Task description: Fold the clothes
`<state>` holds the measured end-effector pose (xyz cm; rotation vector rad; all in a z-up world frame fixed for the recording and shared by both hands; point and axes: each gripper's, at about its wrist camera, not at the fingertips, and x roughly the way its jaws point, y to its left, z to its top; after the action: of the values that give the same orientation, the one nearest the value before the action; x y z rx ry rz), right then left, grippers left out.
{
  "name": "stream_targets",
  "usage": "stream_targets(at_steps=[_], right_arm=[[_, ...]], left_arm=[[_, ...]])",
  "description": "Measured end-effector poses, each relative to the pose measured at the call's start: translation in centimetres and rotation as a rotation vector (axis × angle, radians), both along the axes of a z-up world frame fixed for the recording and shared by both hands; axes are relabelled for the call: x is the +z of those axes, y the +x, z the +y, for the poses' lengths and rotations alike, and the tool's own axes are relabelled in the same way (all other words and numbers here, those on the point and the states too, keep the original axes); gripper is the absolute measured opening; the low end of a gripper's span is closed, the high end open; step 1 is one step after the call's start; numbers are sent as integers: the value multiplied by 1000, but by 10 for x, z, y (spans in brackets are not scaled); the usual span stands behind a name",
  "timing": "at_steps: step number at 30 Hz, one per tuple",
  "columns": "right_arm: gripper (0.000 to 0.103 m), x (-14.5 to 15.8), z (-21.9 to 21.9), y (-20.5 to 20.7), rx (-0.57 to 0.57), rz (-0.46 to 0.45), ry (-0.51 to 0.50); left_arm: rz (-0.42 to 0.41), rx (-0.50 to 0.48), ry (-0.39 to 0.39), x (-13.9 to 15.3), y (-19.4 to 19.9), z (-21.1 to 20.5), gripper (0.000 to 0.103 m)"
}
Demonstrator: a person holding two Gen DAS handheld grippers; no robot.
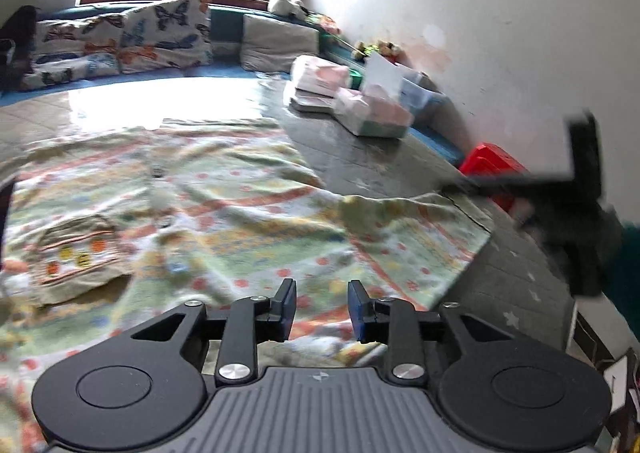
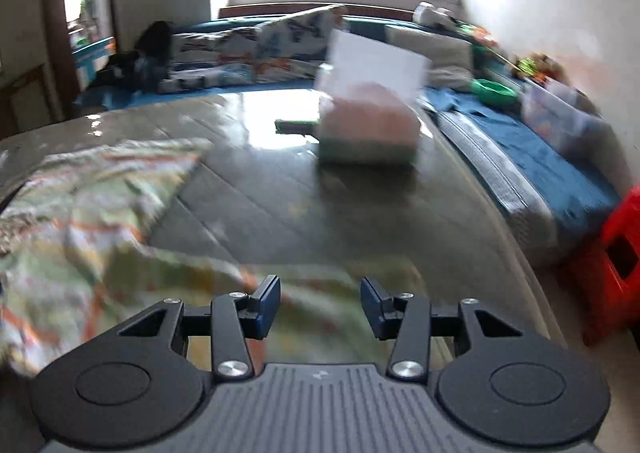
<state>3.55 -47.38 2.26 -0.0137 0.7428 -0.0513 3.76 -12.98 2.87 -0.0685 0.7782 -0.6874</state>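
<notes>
No legible writing. Left gripper [image 1: 322, 307] and right gripper [image 2: 320, 307] both gape, holding nothing, above the patterned garment [image 1: 224, 213]. Clear box [image 2: 370, 129] holds pink and green contents.

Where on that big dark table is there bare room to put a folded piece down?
The dark table is bare between the patterned cloth on the left and the tissue box farther back. Its right side, near the blue cushion, also looks free. The far right corner is crowded with packages.
</notes>
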Motion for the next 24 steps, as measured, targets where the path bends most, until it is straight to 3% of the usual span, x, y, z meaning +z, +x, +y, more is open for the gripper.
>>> stream_targets(at_steps=[3, 9, 17, 24], right_arm=[[50, -10, -15, -28, -61, -3, -15], [52, -20, -34, -45, -137, -30, 11], [52, -30, -43, -48, -179, -53, 35], [44, -32, -46, -47, -197, -58, 34]], left_arm=[[-5, 30, 7, 0, -2, 6, 40], [-18, 73, 31, 0, -9, 13, 49], [-18, 108, 50, -1, -12, 19, 52], [-15, 127, 54, -2, -14, 24, 53]])
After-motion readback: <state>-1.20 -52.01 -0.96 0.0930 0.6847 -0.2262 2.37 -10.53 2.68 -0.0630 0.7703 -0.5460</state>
